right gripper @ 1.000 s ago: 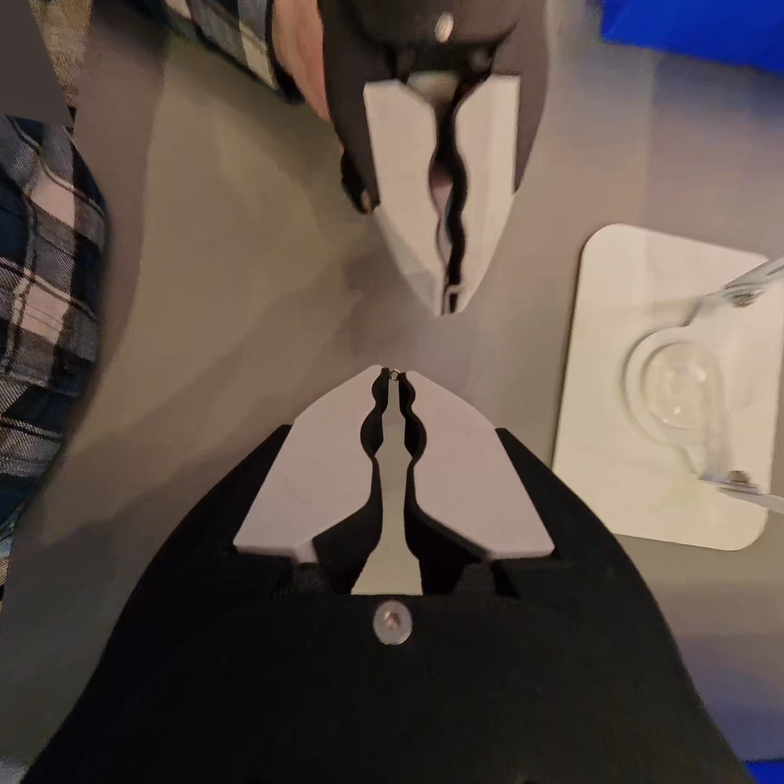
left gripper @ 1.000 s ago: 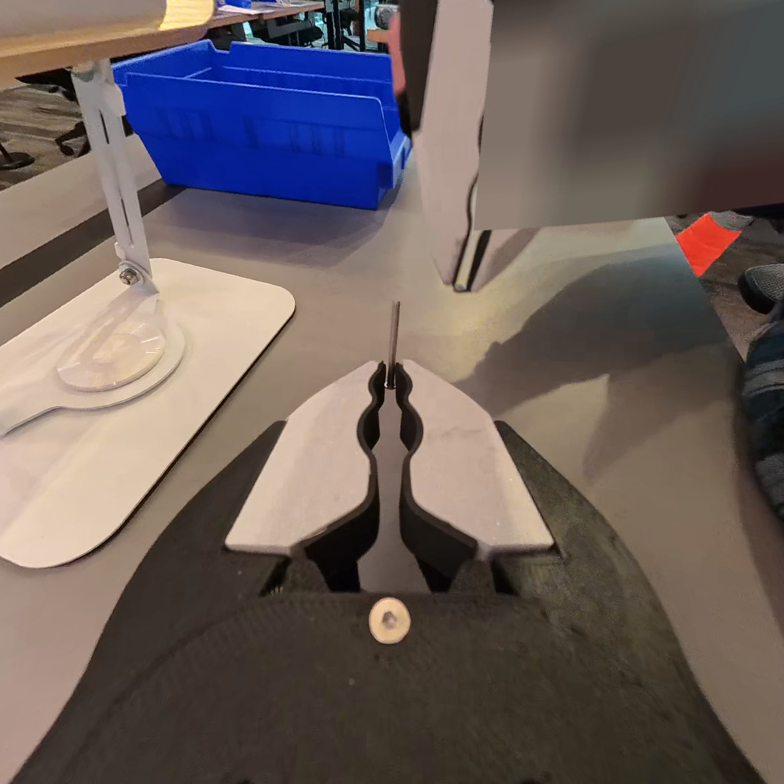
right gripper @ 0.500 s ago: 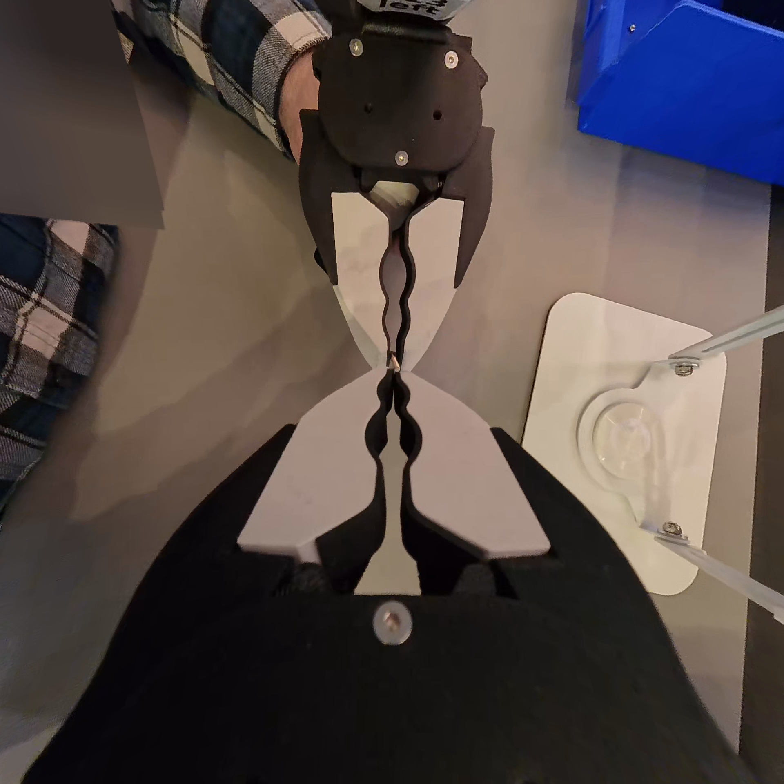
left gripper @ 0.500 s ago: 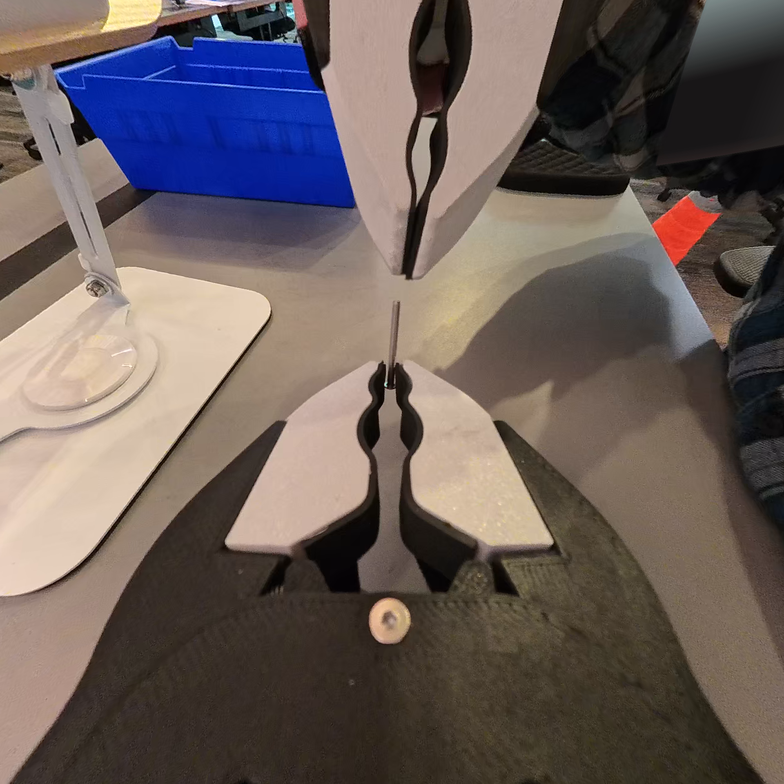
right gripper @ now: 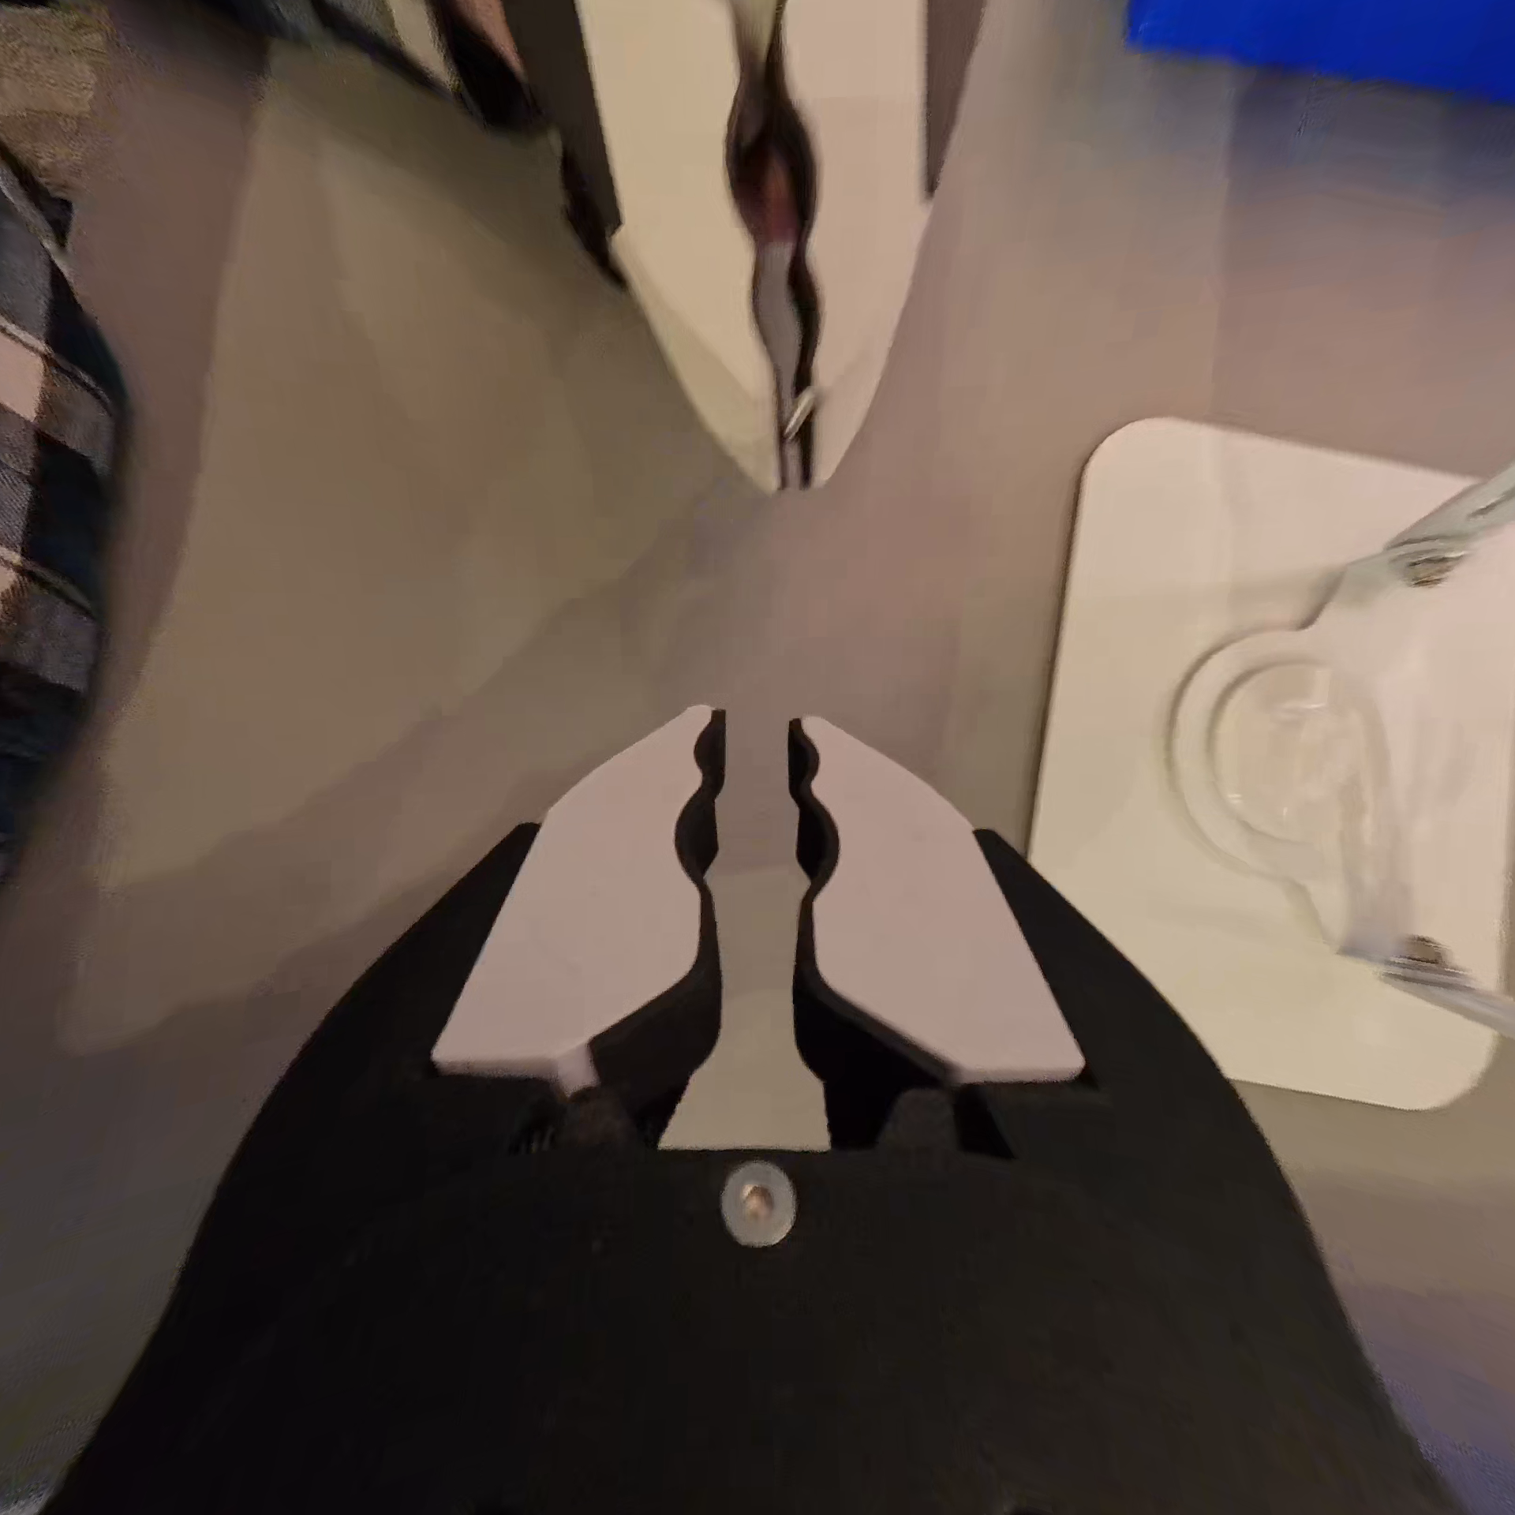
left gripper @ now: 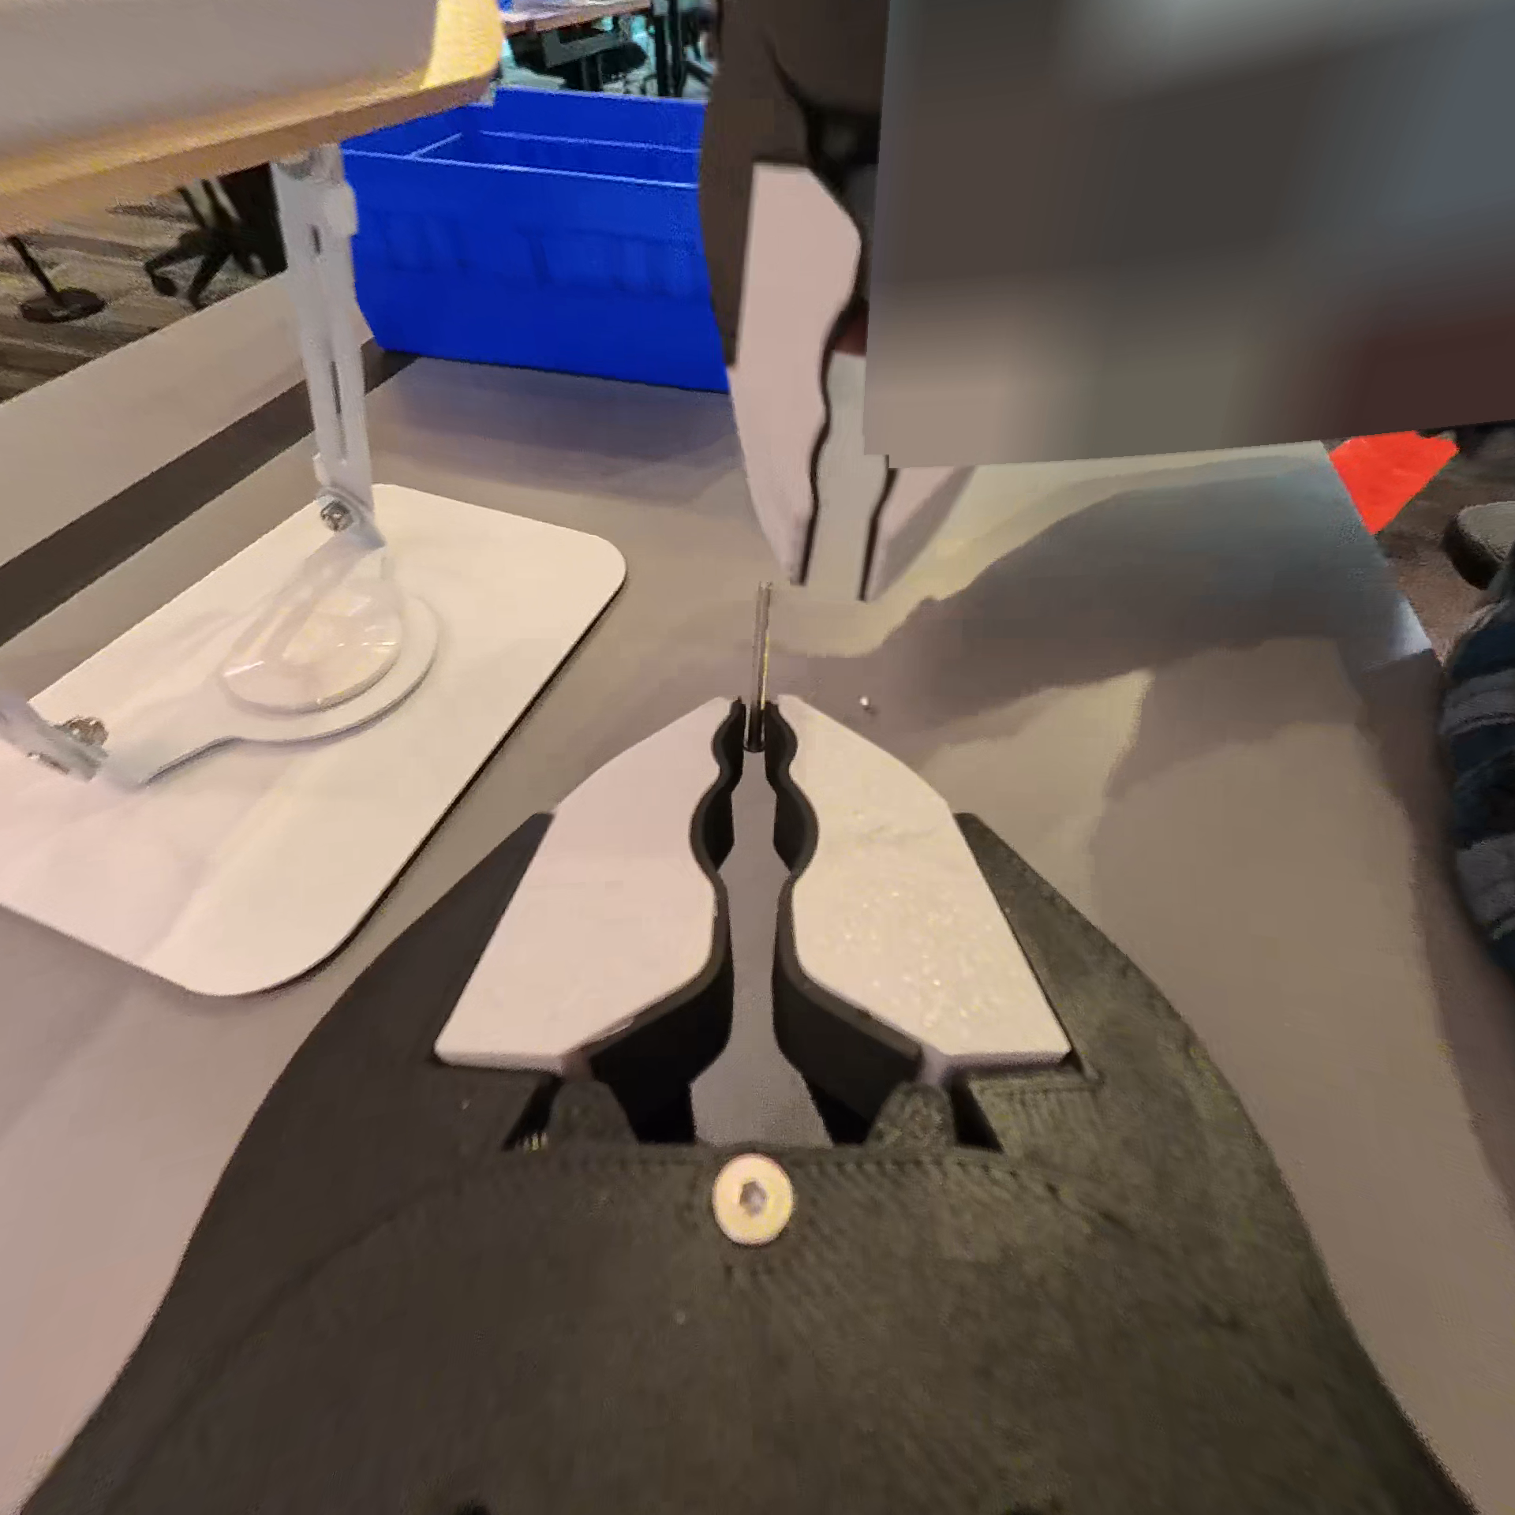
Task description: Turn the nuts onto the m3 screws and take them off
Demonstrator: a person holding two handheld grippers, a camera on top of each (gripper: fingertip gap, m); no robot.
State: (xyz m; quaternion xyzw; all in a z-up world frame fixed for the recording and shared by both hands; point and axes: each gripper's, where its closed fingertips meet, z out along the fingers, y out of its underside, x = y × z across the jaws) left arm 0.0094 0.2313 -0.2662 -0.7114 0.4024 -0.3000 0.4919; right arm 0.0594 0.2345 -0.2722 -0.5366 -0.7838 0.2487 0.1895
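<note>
My left gripper (left gripper: pixel 755 715) is shut on a thin metal pin (left gripper: pixel 761 648), which sticks out forward from its fingertips above the grey table (left gripper: pixel 1066 779). My right gripper (right gripper: pixel 756 721) is open and empty, with bare table between its pads. In the left wrist view it hangs just beyond the pin's far end (left gripper: pixel 832 574), fingers apart, not touching the pin. A tiny shiny piece (left gripper: pixel 863 701) lies on the table right of the pin. In the right wrist view the left gripper (right gripper: pixel 787 479) faces me, with the pin (right gripper: pixel 797 418) at its tips.
A white base plate (left gripper: pixel 246 820) with a clear stand (left gripper: pixel 328 508) lies to the left; it also shows in the right wrist view (right gripper: pixel 1189 574). A blue bin (left gripper: pixel 533 270) stands at the back. A plaid sleeve (right gripper: pixel 49 492) is at the left edge. About 6 centimetres separates my left fingertips from my right.
My right gripper held a tiny ring, met the pin's end tip to tip with pads together, then opened and drew back. A tiny piece now lies on the table. The left grasp is unchanged.
</note>
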